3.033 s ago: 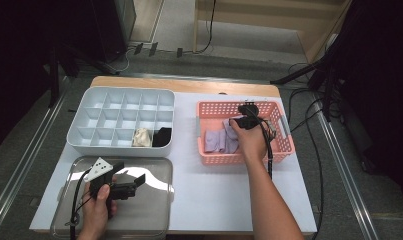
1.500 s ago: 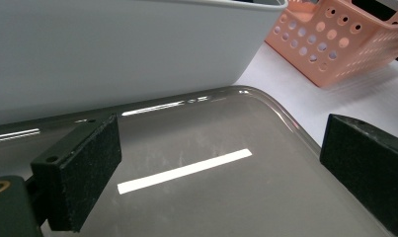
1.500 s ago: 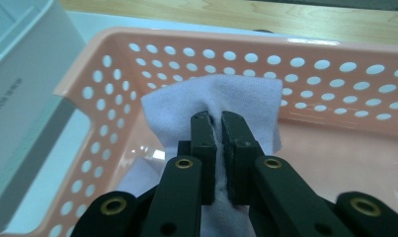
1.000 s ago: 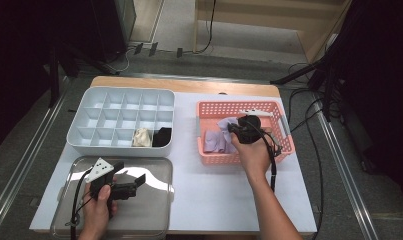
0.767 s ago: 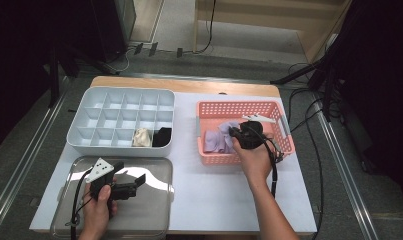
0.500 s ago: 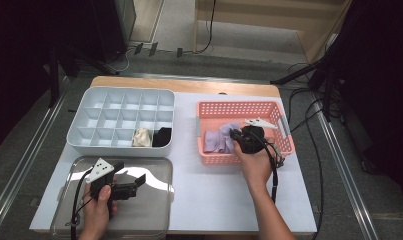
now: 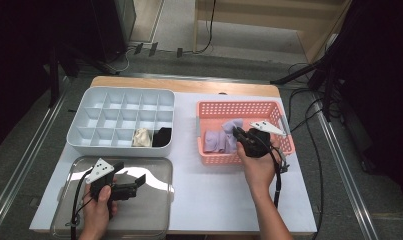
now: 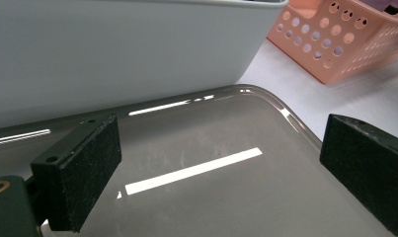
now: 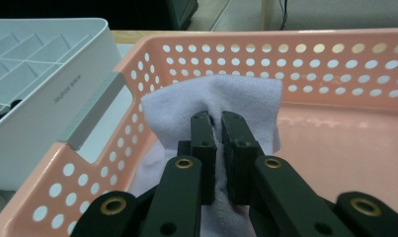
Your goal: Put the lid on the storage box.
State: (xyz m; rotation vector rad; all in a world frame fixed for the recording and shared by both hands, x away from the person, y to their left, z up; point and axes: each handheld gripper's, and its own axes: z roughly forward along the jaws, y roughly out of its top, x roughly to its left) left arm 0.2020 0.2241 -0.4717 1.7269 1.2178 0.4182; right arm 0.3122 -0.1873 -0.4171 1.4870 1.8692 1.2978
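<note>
My right gripper (image 7: 237, 133) (image 9: 216, 123) is shut on a pale lilac cloth (image 9: 236, 98) and holds a fold of it up inside the pink perforated basket (image 7: 239, 108) (image 9: 335, 59). More lilac cloth (image 7: 215, 140) lies in the basket's left half. My left gripper (image 7: 139, 182) (image 8: 221, 163) rests low over the metal tray (image 7: 154, 210) (image 8: 211, 197), jaws wide open with nothing between them. The white divided box (image 7: 89, 127) (image 8: 112, 49) holds a cream item (image 7: 141, 137) and a black item (image 7: 162, 136) in two near compartments.
The box stands at the back left, the basket to its right, the tray at the front left. Bare white tabletop (image 7: 209, 195) lies between the tray and my right forearm. Cables trail off the table's right side.
My right gripper has drawn slightly toward me and to the left inside the basket, with the lilac cloth in its jaws. The left gripper has stayed put.
</note>
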